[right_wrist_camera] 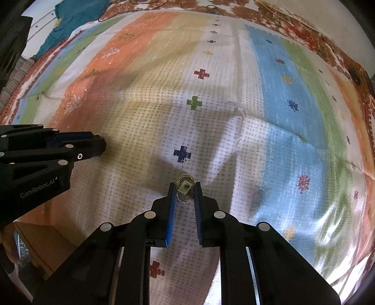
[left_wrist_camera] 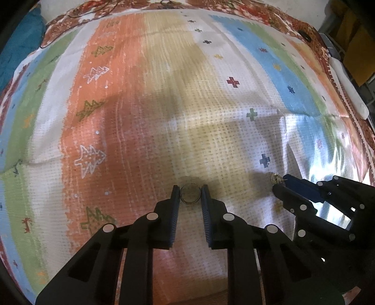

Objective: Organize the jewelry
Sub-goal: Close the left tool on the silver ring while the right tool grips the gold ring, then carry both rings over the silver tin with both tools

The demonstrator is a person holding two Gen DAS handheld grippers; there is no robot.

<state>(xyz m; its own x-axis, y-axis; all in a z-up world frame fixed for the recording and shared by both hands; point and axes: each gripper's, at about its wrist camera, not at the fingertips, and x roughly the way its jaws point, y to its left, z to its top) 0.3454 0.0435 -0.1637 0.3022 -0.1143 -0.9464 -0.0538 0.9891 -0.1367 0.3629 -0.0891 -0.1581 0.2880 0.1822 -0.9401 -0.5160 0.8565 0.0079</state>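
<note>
On the striped cloth (left_wrist_camera: 145,98) with little crosses and trees, two black grippers point down side by side. Between the blue pads of the left gripper (left_wrist_camera: 190,193) sits a round gold ring (left_wrist_camera: 190,194), and the pads touch it on both sides, so it is pinched. To its right, the right gripper (right_wrist_camera: 185,191) pinches a gold earring (right_wrist_camera: 185,187) with a small square piece and thin wire loops, and the loops poke out past the tips. Both pieces lie low on the white and tan part of the cloth, near a dark blue cross (right_wrist_camera: 182,153). Far off at the left lies a teal cloth (right_wrist_camera: 70,21).
</note>
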